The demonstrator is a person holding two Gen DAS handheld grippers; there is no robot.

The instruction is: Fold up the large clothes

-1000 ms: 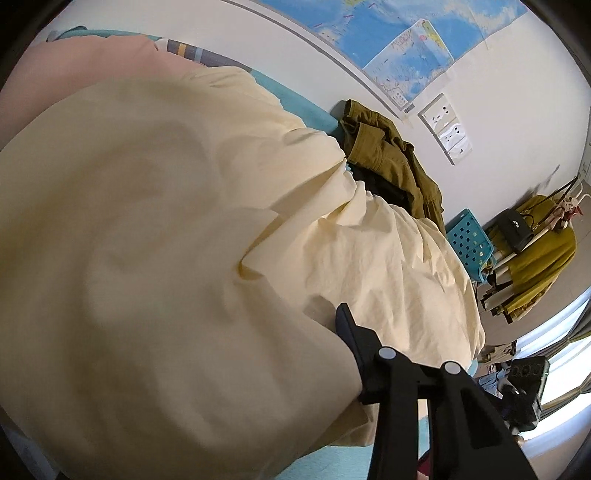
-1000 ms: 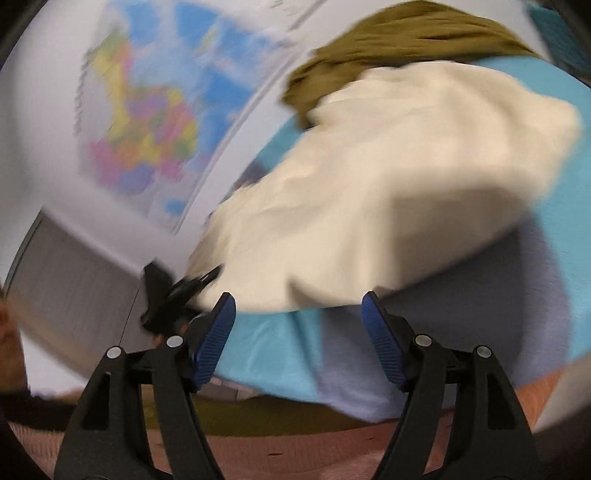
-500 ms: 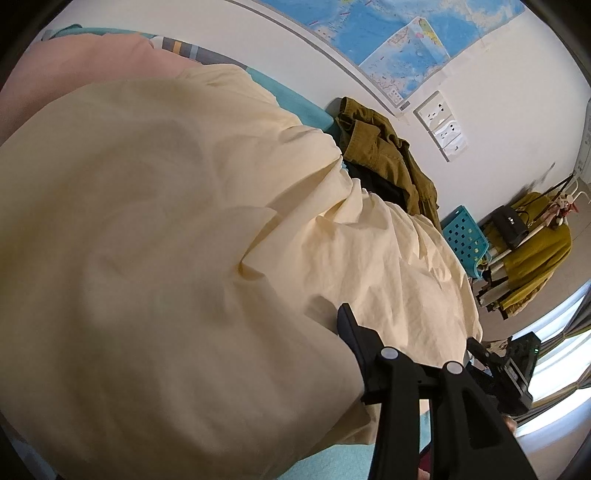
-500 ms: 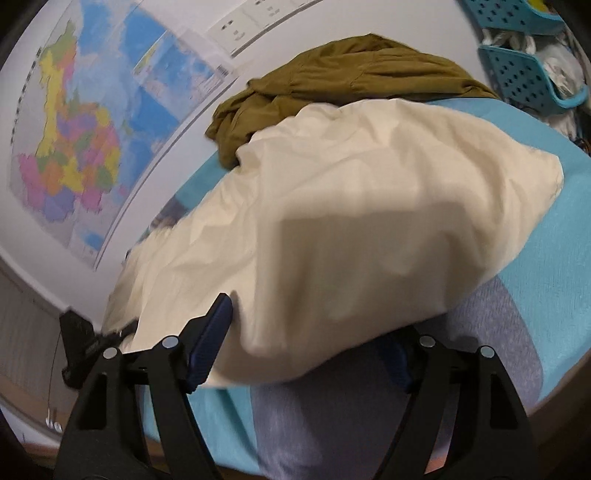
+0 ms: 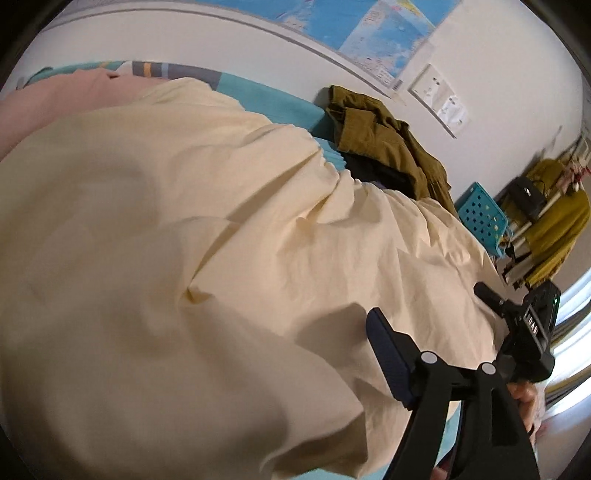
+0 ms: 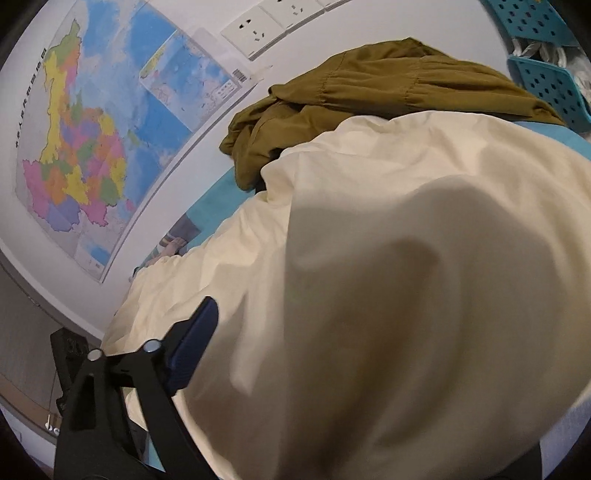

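A large cream-yellow garment [image 5: 221,229] lies spread over the teal bed and fills both views [image 6: 388,295]. In the left wrist view only my left gripper's right finger [image 5: 388,354] shows; the cloth drapes over the other finger, so the left gripper looks shut on the garment's edge. In the right wrist view only the right gripper's left finger [image 6: 192,350] shows; the cloth covers the other finger and the gap between them. The right gripper also shows in the left wrist view [image 5: 524,332] at the garment's far edge.
An olive-green jacket [image 5: 388,147] lies bunched on the bed against the wall [image 6: 369,96]. Teal plastic baskets [image 5: 480,221] stand past the bed's end. A map [image 6: 92,140] and wall sockets [image 6: 258,26] are on the wall. A pink cloth [image 5: 55,99] lies at the bed's far left.
The right gripper has swung in over the cream garment, and the cloth now covers its right finger. The left gripper has stayed on the cloth and shifted only slightly.
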